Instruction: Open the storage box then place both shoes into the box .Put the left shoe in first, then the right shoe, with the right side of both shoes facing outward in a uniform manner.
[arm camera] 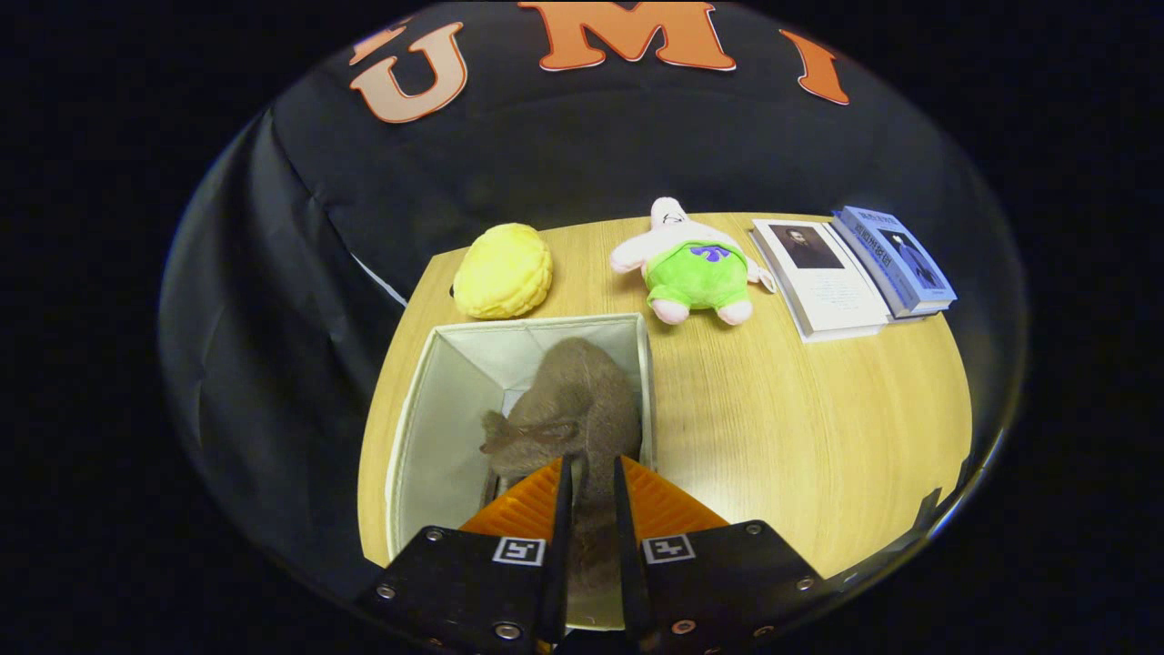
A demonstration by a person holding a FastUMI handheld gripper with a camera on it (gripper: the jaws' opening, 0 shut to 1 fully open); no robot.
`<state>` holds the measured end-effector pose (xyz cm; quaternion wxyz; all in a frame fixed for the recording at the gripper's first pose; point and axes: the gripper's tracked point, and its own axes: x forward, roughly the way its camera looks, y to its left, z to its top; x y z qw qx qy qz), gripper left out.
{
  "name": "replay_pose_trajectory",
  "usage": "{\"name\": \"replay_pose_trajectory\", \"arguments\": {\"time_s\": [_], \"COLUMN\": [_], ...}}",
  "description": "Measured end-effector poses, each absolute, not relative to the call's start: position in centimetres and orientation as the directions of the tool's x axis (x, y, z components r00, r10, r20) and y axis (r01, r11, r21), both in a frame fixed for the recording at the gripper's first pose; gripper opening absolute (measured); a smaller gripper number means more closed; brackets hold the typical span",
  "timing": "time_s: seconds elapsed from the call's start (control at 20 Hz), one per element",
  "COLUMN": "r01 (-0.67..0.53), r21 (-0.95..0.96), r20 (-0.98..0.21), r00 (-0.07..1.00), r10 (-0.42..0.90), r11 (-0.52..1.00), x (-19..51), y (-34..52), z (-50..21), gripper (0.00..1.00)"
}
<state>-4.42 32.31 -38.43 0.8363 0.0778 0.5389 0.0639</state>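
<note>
one grey shoe hangs clenched between the gripper fingers, lowered over the open storage box for placing inside

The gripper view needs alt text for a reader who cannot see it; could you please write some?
The gripper is shut on a grey-brown fuzzy shoe, holding it over the open white fabric storage box on a round wooden table. Beyond the box lie a yellow plush, a pink-and-green plush toy and two books.
</note>
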Motion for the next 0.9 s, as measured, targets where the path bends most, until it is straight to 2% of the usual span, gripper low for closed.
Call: {"name": "replay_pose_trajectory", "arguments": {"time_s": [0.3,0.9], "r01": [-0.045,-0.105], "r21": [0.24,0.243], "r20": [-0.842,-0.639], "r00": [0.488,0.731], "r10": [0.231,0.24], "r11": [0.97,0.964], "x": [-2.7,0.4], "y": [30.3,20.4], "z": [-34.7,-24.9], "gripper": [0.36,0.79]}}
